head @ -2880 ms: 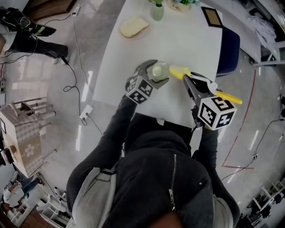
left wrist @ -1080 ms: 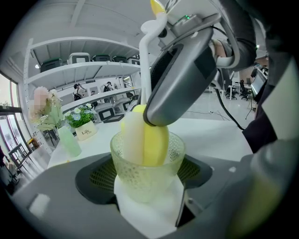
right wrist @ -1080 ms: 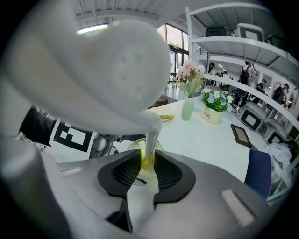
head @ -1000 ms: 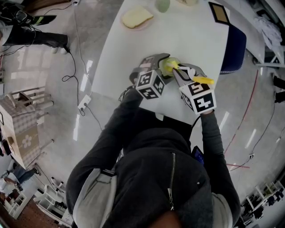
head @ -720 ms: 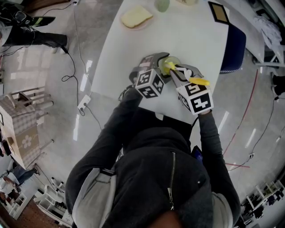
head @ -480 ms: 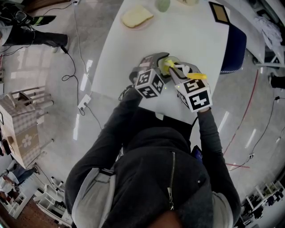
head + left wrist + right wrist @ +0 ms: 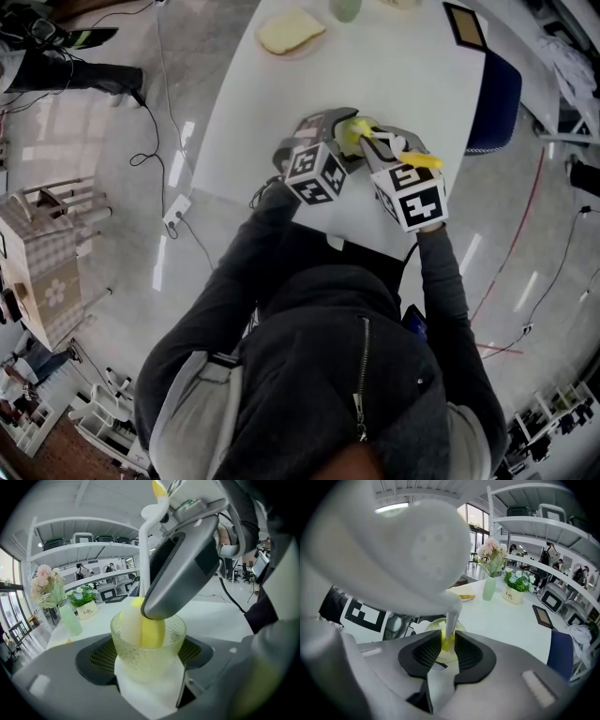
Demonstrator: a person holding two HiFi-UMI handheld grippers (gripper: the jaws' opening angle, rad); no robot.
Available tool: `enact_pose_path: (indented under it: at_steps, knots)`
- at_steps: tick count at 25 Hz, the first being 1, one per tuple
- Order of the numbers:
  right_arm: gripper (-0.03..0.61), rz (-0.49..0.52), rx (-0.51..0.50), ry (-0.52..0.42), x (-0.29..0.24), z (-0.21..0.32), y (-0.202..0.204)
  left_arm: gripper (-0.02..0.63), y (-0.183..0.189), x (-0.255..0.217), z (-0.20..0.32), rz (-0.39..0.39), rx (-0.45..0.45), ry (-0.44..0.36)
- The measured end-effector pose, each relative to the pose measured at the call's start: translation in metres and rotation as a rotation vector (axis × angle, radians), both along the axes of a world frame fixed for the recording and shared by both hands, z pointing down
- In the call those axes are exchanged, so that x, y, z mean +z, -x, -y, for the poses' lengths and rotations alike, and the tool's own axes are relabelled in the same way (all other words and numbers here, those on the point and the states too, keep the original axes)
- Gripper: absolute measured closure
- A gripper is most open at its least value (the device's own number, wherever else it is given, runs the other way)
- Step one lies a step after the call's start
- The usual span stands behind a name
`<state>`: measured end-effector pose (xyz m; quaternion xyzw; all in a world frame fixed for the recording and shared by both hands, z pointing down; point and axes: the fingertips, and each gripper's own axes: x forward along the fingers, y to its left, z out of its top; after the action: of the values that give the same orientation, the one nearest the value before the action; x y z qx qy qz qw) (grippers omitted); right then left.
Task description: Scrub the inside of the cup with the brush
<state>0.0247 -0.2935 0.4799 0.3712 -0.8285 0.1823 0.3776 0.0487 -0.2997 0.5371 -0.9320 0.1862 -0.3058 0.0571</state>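
Observation:
A pale green textured glass cup (image 7: pixel 147 653) stands upright between my left gripper's (image 7: pixel 148 667) two dark pads, which press on its sides. The brush has a white handle (image 7: pixel 144 550) and a yellow and white sponge head (image 7: pixel 143 627) that sits down inside the cup. My right gripper (image 7: pixel 448 651) is shut on the brush handle (image 7: pixel 451 618) just above the cup's rim (image 7: pixel 430 626). In the head view both grippers meet at the table's near edge, left gripper (image 7: pixel 339 131) beside right gripper (image 7: pixel 380 145), with the cup (image 7: pixel 354 131) mostly hidden between them.
The white table (image 7: pixel 394 66) carries a slice of bread (image 7: pixel 291 32) at the far left, a green vase (image 7: pixel 489 587) with flowers, a small potted plant (image 7: pixel 512 594) and a picture frame (image 7: pixel 466 26). A blue chair (image 7: pixel 497 94) stands at the table's right.
Earlier the brush lay to the right of the cup, outside it. Its head now sits inside the cup, and the right gripper has crept slightly left over the last second.

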Motion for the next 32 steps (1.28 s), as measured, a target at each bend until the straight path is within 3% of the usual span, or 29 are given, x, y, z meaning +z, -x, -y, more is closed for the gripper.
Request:
enact_pose_path:
  at_steps: [32]
  knots:
    - [0.488,-0.023,-0.013,0.011,0.005,-0.007,0.006,0.229,0.005,0.0,-0.001,-0.004,-0.006,-0.007]
